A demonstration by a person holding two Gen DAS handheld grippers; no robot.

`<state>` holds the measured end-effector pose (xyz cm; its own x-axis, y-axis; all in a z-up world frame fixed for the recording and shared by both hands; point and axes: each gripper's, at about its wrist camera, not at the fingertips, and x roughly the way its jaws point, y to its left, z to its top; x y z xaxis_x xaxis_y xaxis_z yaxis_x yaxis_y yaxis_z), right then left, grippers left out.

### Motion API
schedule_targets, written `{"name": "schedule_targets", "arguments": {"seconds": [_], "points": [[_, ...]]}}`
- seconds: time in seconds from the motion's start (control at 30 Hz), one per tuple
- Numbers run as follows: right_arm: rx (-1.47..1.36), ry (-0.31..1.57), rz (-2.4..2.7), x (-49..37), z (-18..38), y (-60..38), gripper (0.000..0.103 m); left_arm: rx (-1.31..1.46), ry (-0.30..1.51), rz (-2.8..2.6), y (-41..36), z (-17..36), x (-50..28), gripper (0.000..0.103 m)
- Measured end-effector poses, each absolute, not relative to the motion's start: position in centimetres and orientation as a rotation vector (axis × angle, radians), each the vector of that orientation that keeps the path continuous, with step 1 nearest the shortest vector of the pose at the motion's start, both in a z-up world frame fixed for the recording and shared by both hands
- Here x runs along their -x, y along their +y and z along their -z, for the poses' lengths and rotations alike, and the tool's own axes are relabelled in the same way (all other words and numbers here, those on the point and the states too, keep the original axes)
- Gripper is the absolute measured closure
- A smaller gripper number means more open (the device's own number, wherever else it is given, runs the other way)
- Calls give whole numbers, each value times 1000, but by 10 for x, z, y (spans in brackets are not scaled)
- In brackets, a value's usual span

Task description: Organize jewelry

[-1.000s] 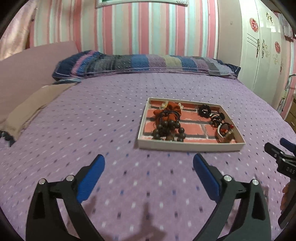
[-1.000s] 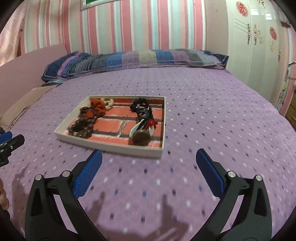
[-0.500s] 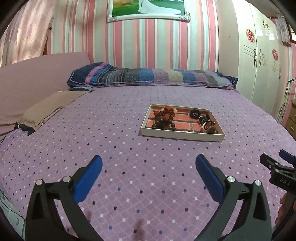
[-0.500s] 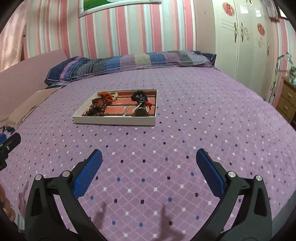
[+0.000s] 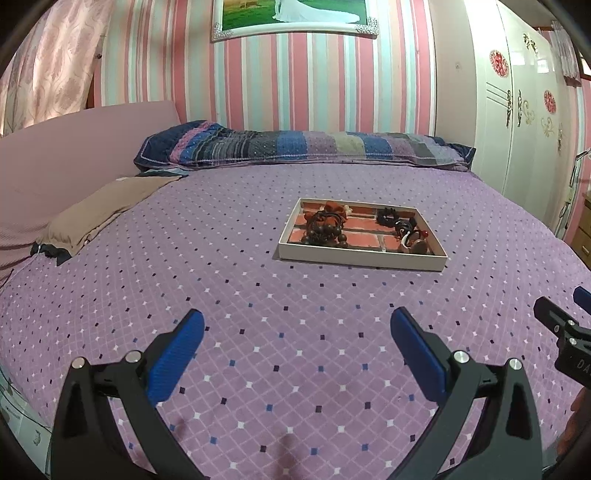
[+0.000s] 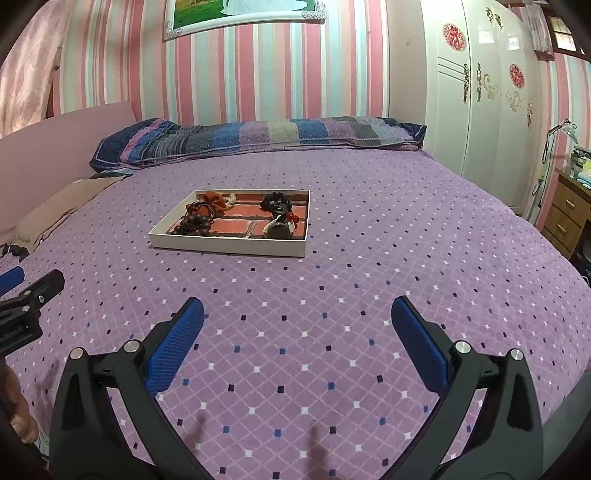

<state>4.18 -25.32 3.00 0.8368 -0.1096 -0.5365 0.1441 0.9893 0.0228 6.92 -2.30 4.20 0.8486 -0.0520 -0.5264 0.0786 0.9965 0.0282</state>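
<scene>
While both tools hang over the near end of the bed [image 5: 147, 236], nothing is held: left hand-held gripper [image 5: 297, 332] spread wide and empty; right hand-held gripper [image 6: 297, 321] likewise spread and empty. Tray [image 5: 360, 260], shallow, white-walled, brick-print floor, lies mid-bed, well apart from both tools. Contents, left part: dark bead bracelets [image 5: 325, 232] heaped against an orange fabric piece [image 5: 332, 207]. Contents, right part: black scrunchie [image 5: 386, 214], beyond a tangle of dark bands with a red bead and a round brownish item [image 5: 415, 240]; finer detail too small to tell. No jewelry seen loose on the bedspread. Step, by judgement: all pieces appear gathered in the tray, so the task looks at or near its close; any further move would call for a long reach forward to the tray before closing on one piece. Against a second ago: both views sat close over the tray, which now reads small and far, with the framed picture [image 6: 240, 14] risen into view.
</scene>
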Motion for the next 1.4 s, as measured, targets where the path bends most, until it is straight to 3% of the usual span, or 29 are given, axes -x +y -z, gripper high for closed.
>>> {"name": "schedule_targets", "arguments": {"seconds": [1.4], "points": [[-37, 521, 171, -34, -37, -247, 4, -77, 489, 82, -35, -49, -60, 5]]}}
